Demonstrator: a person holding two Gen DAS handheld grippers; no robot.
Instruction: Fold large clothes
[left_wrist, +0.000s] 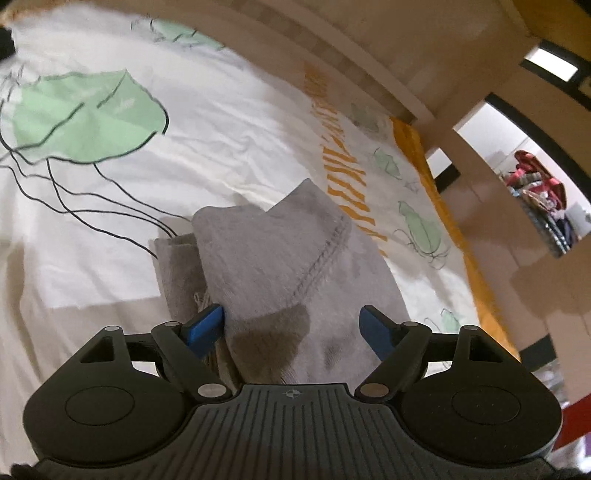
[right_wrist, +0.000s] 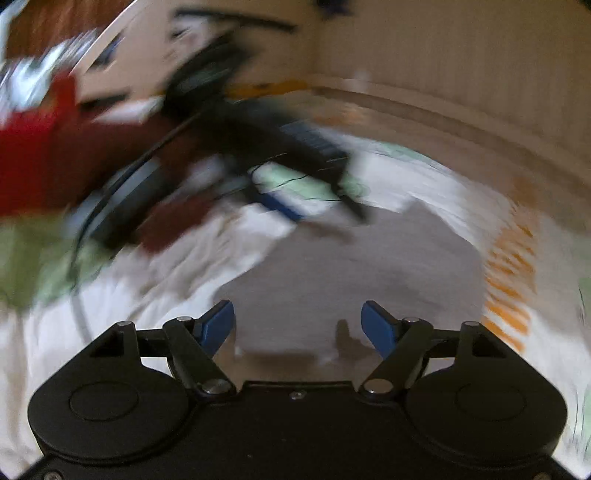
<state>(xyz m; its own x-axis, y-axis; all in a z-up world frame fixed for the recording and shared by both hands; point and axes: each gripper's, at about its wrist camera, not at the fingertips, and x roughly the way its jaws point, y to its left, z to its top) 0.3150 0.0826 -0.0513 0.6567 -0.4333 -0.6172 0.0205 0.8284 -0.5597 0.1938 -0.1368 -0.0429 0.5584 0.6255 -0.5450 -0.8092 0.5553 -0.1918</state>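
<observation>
Garment: a grey fleece cloth (left_wrist: 280, 266), folded into a thick bundle with a stitched hem across its top layer, lies on a bed just ahead of both grippers.
Bed cover: a white sheet (left_wrist: 207, 140) printed with green leaves on thin black stems and an orange zigzag band; an orange edge runs along its far side.
Left gripper (left_wrist: 291, 326): its blue pads (left_wrist: 207, 328) stand well apart above the near end of the bundle. The left pad sits at the folded edge of the cloth; the right pad is over the grey surface. Neither pad visibly presses the cloth, so nothing is clamped.
Right gripper (right_wrist: 298, 325): jaws apart with only grey cloth (right_wrist: 354, 266) seen beyond the gap; nothing is held between the pads. This view is heavily blurred.
Seen from the right wrist: the left gripper (right_wrist: 295, 177) shows as a dark blurred shape with blue pads above the far side of the cloth, beside a red sleeve (right_wrist: 55, 162).
Background: pale wooden bed frame (left_wrist: 332, 51) and, far right, a pile of colourful clothes (left_wrist: 543, 192).
</observation>
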